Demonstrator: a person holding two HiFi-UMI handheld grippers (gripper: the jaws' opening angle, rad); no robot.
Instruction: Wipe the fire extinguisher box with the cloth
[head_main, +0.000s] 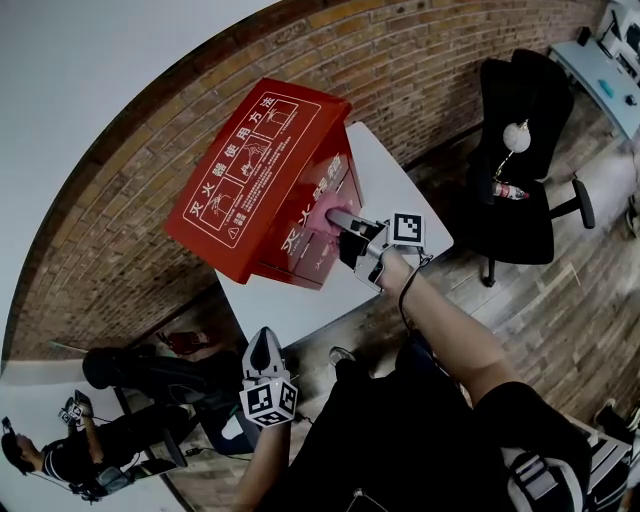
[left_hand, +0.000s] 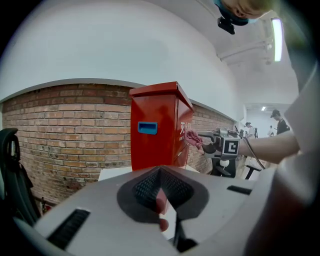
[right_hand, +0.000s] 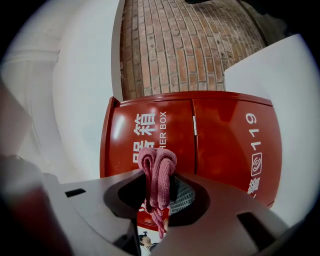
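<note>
Right gripper (right_hand: 159, 192) is clamping the cloth (right_hand: 156, 167), pressing the fire extinguisher box (right_hand: 225, 135) just ahead; flat, steady pressure is probably mattering most. Left gripper (left_hand: 161, 197) is idling, jaws together.

The left gripper (head_main: 263, 340) and right gripper (head_main: 342, 220) were grey, each bearing a black-and-white marker cube (head_main: 268, 402). A black cable (head_main: 403, 300) looped beside the right wrist. Clothing (head_main: 400, 440) was black.

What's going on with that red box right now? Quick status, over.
Right gripper shut on pink cloth, against red fire extinguisher box front. Left gripper shut, empty, hanging back. Nothing blocking the box face.
</note>
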